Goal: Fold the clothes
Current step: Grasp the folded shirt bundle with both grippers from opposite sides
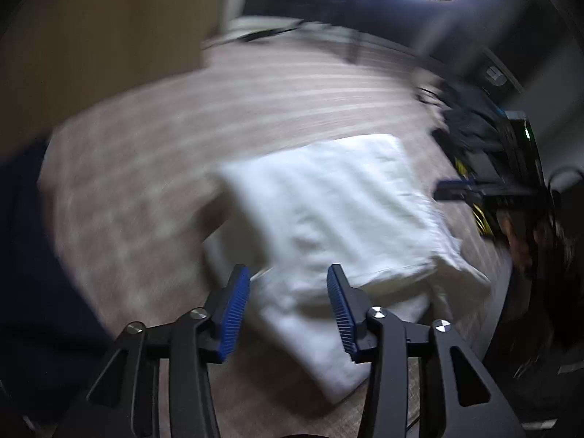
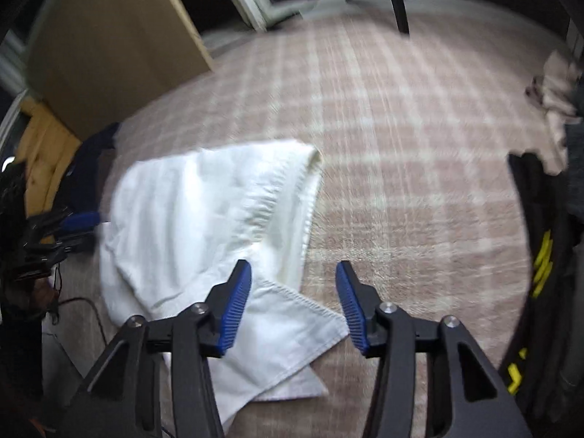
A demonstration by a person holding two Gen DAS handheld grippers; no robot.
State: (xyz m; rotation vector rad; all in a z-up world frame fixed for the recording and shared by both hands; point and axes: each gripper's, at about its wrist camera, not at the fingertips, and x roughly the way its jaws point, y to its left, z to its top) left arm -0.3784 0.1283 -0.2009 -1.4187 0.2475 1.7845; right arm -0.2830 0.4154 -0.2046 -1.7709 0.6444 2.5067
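Observation:
A white garment (image 1: pixel 328 211) lies partly folded on the pink checked cover (image 1: pixel 255 102), blurred in the left wrist view. My left gripper (image 1: pixel 288 273) hangs over its near edge with the jaws apart and the blue pads (image 1: pixel 233 314) clear of the cloth. The right wrist view shows the same garment (image 2: pixel 204 211) with one corner spread toward the camera. My right gripper (image 2: pixel 292 266) stands open above that corner, gripping nothing. Each gripper also appears in the other's view: the right gripper (image 1: pixel 460 186) at the garment's right side, the left gripper (image 2: pixel 80 219) at its left.
A brown board (image 2: pixel 109 43) leans at the far left. Dark clothes (image 1: pixel 471 124) are piled at the right; black fabric with yellow marks (image 2: pixel 540 255) and a pale pink garment (image 2: pixel 554 87) lie there too. Chair legs (image 2: pixel 398 0) stand at the back. A cable (image 2: pixel 91 310) runs near left.

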